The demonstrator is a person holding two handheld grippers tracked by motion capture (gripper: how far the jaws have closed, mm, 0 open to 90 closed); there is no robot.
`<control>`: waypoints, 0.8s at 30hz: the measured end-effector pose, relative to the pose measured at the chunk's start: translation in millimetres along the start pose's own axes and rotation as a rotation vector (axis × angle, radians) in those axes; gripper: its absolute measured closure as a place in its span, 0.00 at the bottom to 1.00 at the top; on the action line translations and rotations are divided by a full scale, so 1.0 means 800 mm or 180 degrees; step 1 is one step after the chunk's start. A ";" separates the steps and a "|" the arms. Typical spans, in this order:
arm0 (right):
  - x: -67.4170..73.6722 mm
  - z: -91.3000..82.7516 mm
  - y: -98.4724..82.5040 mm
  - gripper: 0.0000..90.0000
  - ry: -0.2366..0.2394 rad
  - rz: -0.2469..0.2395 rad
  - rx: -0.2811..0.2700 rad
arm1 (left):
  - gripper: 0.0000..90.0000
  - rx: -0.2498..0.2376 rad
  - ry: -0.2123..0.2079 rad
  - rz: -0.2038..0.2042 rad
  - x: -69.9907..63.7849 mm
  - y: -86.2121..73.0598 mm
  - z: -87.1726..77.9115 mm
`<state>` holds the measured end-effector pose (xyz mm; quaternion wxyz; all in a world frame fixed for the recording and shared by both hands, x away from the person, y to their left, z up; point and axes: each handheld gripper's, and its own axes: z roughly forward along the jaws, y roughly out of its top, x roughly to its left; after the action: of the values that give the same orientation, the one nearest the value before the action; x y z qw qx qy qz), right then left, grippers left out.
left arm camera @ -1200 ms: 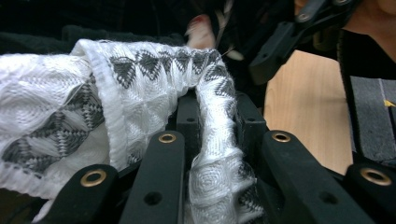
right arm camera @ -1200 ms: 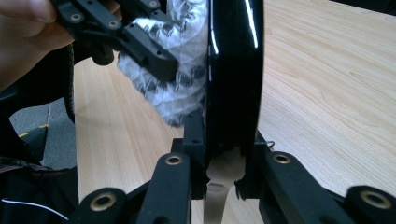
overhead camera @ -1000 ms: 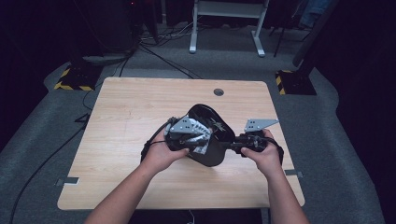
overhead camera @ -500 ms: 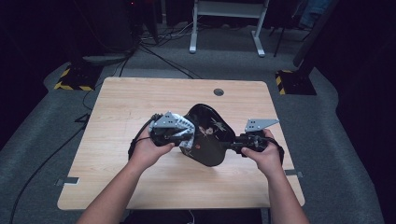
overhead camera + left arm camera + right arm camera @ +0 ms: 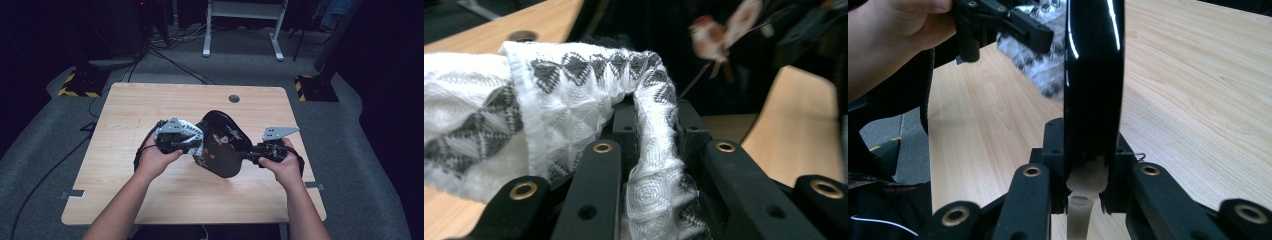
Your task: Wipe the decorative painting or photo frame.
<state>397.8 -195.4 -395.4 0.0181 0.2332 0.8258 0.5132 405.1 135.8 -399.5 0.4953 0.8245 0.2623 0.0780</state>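
Plate (image 5: 222, 145), glossy black with a painted bird and branch, stands on edge above the wooden table (image 5: 150, 100), its rim clamped in your right gripper (image 5: 1087, 172) at its near end. Your left gripper (image 5: 656, 165) is clenched on a white cloth (image 5: 569, 105) with grey woven diamonds, soft and quilted, bunched against the plate's face just ahead of its jaws. Beyond both grippers, a dark round grommet (image 5: 234, 98) sits in the tabletop.
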 end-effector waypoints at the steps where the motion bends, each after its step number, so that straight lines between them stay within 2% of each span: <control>1: 0.000 0.000 0.000 0.87 -0.0002 -0.0001 -0.0002 | 0.85 0.0023 -0.0003 0.0038 -0.004 0.001 0.003; 4: 0.000 0.001 0.000 0.87 -0.0004 -0.0002 -0.0007 | 0.85 0.0081 -0.0044 0.0157 -0.017 0.005 0.013; 5: 0.000 0.001 0.000 0.87 -0.0004 -0.0002 -0.0007 | 0.85 0.0081 -0.0044 0.0157 -0.017 0.005 0.013; 6: 0.000 0.001 0.000 0.87 -0.0005 -0.0002 -0.0009 | 0.85 0.0110 -0.0076 0.0214 -0.027 0.008 0.019; 13: 0.000 0.000 0.000 0.87 -0.0011 -0.0001 -0.0007 | 0.85 0.0113 -0.0228 0.0323 -0.049 0.016 0.037; 17: -0.001 0.000 -0.001 0.87 -0.0005 0.0003 -0.0009 | 0.85 0.0082 -0.0235 0.0331 -0.047 0.013 0.036; 21: -0.001 0.000 -0.001 0.87 -0.0001 -0.0003 -0.0007 | 0.85 0.0112 -0.0118 0.0334 -0.037 0.009 0.027; 24: -0.002 -0.001 -0.001 0.87 0.0007 -0.0004 -0.0006 | 0.85 0.0109 -0.0054 0.0273 -0.026 0.004 0.019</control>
<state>398.7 -197.1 -396.4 0.0178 0.2322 0.8255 0.5142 394.4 112.3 -401.4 0.4796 0.8439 0.2238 0.0878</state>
